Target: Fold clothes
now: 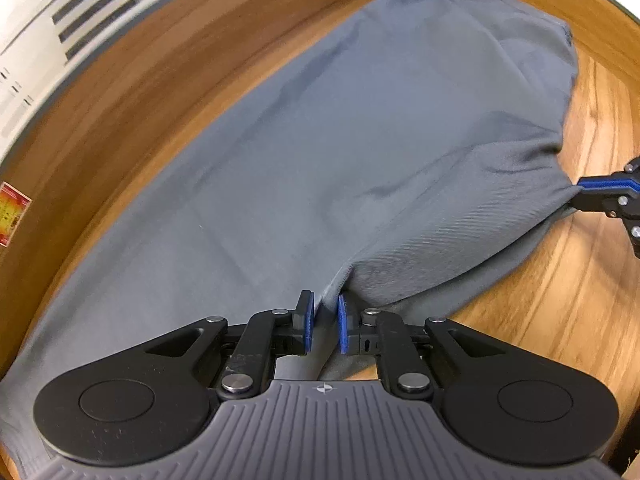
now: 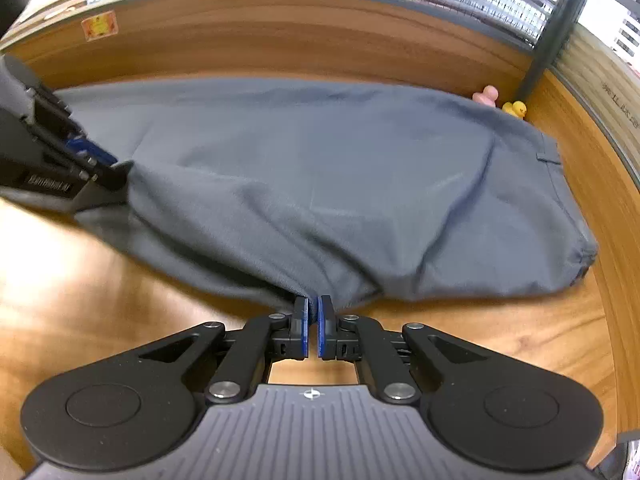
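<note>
Grey trousers [image 1: 340, 140] lie stretched across the wooden table [image 1: 580, 300], waistband toward the far right; they also show in the right wrist view [image 2: 320, 168]. My left gripper [image 1: 325, 312] is shut on a fold of the trousers' near edge, cloth pinched between its blue pads. My right gripper [image 2: 313, 312] is shut on another part of the near edge and lifts it slightly. Each gripper shows in the other's view: the right one [image 1: 576, 196] at the right edge, the left one [image 2: 116, 168] at the left.
A wooden back panel [image 2: 280, 40] walls the table's far side, with a red sticker [image 2: 99, 25] on it. A pink toy [image 2: 486, 94] and a yellow duck [image 2: 516, 109] sit in the far corner next to a dark post [image 2: 548, 40]. Bare wood lies in front of the trousers.
</note>
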`<state>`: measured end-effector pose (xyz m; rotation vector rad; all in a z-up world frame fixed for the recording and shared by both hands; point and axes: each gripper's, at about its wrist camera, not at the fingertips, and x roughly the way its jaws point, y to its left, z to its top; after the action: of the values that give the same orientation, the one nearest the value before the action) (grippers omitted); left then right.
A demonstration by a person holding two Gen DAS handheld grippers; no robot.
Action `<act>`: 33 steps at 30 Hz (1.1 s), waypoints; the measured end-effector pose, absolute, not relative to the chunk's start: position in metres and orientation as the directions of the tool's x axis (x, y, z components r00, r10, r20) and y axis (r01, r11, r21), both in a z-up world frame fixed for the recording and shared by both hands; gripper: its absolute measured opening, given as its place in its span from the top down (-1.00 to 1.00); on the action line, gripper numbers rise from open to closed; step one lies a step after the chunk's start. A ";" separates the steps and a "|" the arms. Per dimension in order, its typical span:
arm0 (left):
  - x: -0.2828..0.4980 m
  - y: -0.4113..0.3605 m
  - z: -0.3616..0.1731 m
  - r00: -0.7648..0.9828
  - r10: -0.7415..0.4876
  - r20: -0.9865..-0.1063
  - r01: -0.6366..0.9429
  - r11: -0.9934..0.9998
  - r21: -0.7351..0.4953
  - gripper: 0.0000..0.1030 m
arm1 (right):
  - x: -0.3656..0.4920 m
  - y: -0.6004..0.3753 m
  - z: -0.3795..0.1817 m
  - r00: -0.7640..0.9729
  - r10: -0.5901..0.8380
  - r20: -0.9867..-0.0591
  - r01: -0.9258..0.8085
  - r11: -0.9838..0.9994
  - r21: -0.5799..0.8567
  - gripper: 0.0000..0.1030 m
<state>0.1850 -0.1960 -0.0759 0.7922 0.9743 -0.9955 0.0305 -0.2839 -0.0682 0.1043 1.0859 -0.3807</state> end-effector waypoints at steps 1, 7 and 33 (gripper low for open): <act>0.183 -0.196 -0.077 0.217 -0.306 -0.927 0.934 0.341 0.106 0.69 | 0.026 -0.282 -0.073 0.400 -0.250 -0.882 0.351 0.931 -0.104 0.91; 0.168 -0.181 -0.078 0.198 -0.294 -0.935 0.957 0.265 0.120 0.62 | 0.019 -0.280 -0.078 0.382 -0.243 -0.892 0.345 0.933 -0.106 0.91; 0.230 -0.099 -0.103 0.244 -0.177 -0.953 0.863 0.488 0.130 0.48 | 0.072 -0.297 -0.083 0.377 -0.163 -0.912 0.215 0.973 -0.085 0.47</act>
<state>0.2298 -0.0991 -0.1033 0.7723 1.0949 -0.8164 0.0717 -0.2968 -0.0827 0.0508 1.1591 -0.2421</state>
